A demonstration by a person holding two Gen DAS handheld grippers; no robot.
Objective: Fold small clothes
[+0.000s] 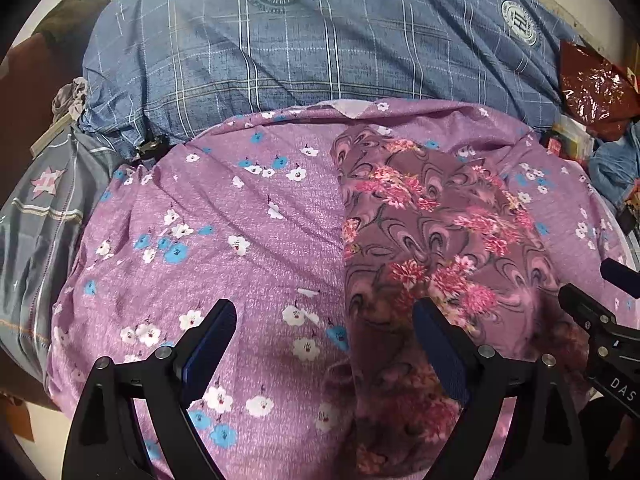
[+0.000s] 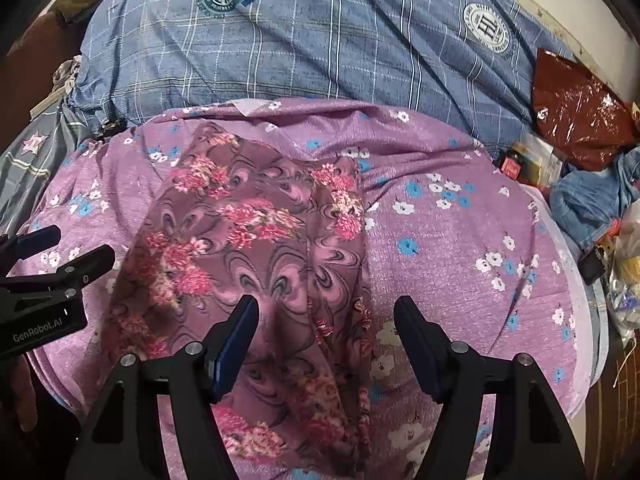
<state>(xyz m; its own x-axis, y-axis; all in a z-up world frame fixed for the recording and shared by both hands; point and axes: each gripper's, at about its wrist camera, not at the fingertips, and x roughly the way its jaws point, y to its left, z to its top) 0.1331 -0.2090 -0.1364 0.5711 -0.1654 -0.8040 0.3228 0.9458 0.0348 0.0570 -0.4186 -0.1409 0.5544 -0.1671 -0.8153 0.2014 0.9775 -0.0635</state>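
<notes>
Left gripper [image 1: 324, 348]: my jaws spread wide, nothing between the pads, over the purple sheet [image 1: 248, 216].
Right gripper [image 2: 326, 340]: my jaws also apart, holding nothing, right over the garment.
Garment [image 2: 256, 248]: small mauve cloth, pink flowers and swirl print, lying flat on the purple sheet, partly folded lengthwise.
Purple sheet: white and blue blossoms.
Writing: "GenRobot.AI" on my left gripper's body in the right view; "DAS" on my right gripper's body in the left view.
Blue plaid quilt [image 1: 320, 40]: behind the sheet, round crests, one with "H"; other lettering unreadable.
Red plastic bag [image 2: 576, 112]: far right.
</notes>
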